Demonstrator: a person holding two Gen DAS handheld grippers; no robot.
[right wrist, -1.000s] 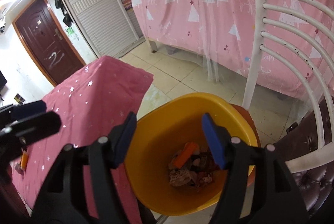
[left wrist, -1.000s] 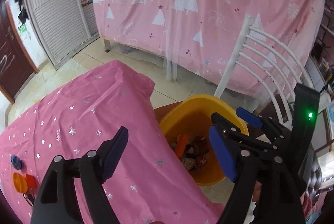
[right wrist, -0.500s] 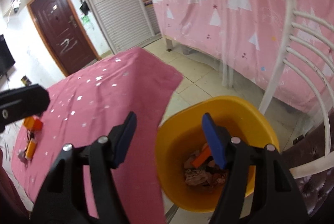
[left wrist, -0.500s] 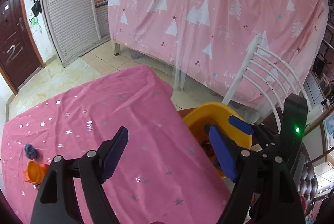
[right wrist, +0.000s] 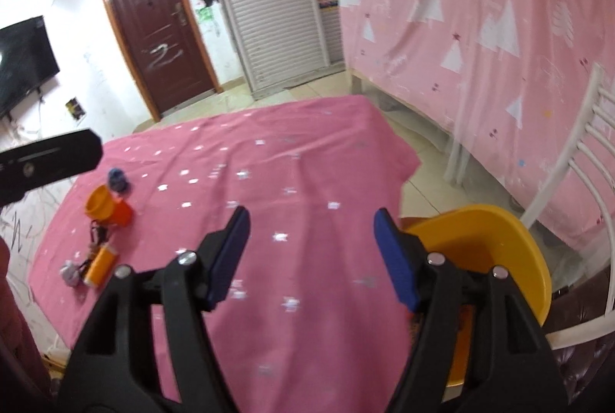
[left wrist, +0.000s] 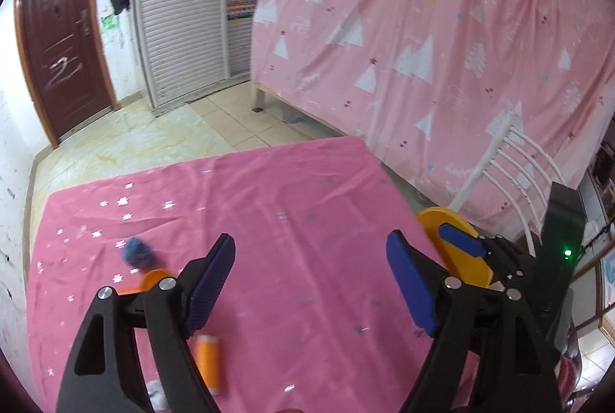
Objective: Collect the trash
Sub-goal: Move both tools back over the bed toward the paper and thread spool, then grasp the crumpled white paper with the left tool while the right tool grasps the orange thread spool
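My left gripper is open and empty above the pink star tablecloth. Under it to the left lie an orange cylinder, an orange cup, a blue fuzzy ball and a white scrap. My right gripper is open and empty over the tablecloth. The same trash shows at its far left: orange cup, blue ball, orange cylinder, white scrap. The yellow bin stands off the table's right edge, also in the left wrist view.
A white slatted chair stands behind the bin. A pink tree-print curtain covers a bed beyond the table. A brown door and a white shutter are at the back. The right gripper sits by the left gripper's right finger.
Both grippers have swung left, away from the yellow bin and over the table. The trash on the tablecloth has come into view. Both stay open.
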